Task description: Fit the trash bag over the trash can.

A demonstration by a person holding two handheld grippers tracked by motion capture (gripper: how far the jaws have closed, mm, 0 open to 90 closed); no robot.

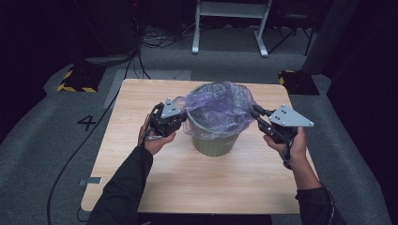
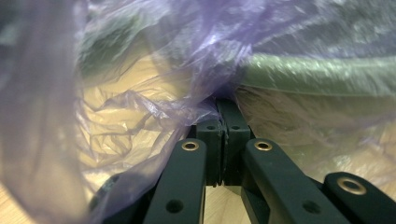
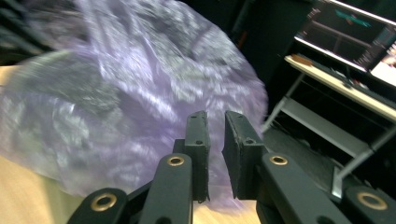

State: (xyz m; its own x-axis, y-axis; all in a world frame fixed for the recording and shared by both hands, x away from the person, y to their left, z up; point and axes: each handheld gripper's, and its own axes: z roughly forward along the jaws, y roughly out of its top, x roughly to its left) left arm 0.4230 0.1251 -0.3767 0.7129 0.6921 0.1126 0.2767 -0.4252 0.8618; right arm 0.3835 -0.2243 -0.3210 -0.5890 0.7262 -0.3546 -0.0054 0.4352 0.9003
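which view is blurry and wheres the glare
Right gripper view: the purple bag is motion-smeared, while the jaws stay sharp. Left gripper view: bag film close to the lens is soft, with glare on the bin rim. High view: table lit, surroundings dark.

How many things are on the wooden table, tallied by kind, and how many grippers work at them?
Green waste bin: 1
Purple plastic bin liner: 1
Handheld grippers: 2, the left gripper and the right gripper
Total: 4, all over the wooden table
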